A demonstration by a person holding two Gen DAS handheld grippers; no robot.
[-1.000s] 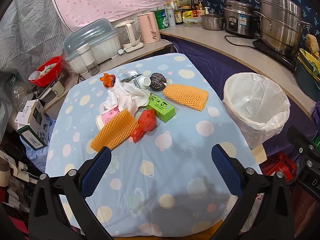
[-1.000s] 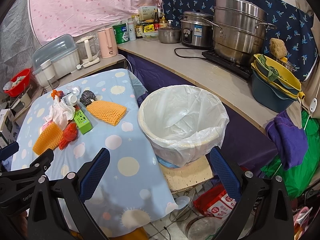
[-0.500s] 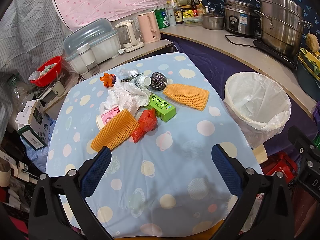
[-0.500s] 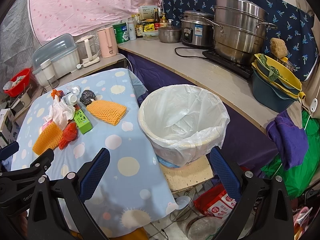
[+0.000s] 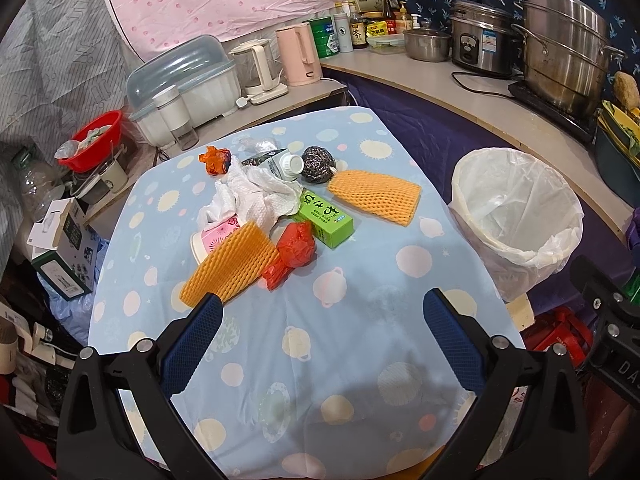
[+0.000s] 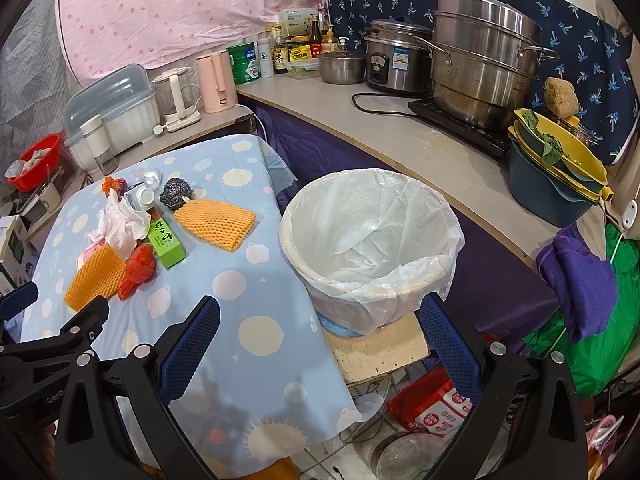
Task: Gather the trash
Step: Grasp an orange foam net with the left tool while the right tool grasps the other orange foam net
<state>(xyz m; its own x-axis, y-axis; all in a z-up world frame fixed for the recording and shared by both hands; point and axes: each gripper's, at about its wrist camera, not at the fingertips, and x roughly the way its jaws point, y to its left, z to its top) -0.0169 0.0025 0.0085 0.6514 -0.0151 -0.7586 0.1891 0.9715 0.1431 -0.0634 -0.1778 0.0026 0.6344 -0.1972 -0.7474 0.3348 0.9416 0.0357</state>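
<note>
I held my left tool [image 5: 322, 312] spread wide and empty above the table [image 5: 360, 360], short of the trash pile [image 5: 280, 216]; my right tool [image 6: 318, 316] gaped empty before the lined bin [image 6: 370, 248].

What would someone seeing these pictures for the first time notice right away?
Probably the heap of litter on the blue spotted tablecloth: two orange foam nets, a green carton, crumpled white tissue and a red wrapper, all bunched together mid-table. Next, the white-lined trash bin standing just off the table's right edge, apparently empty. Both grippers, left and right, hang open with nothing in them.
</note>
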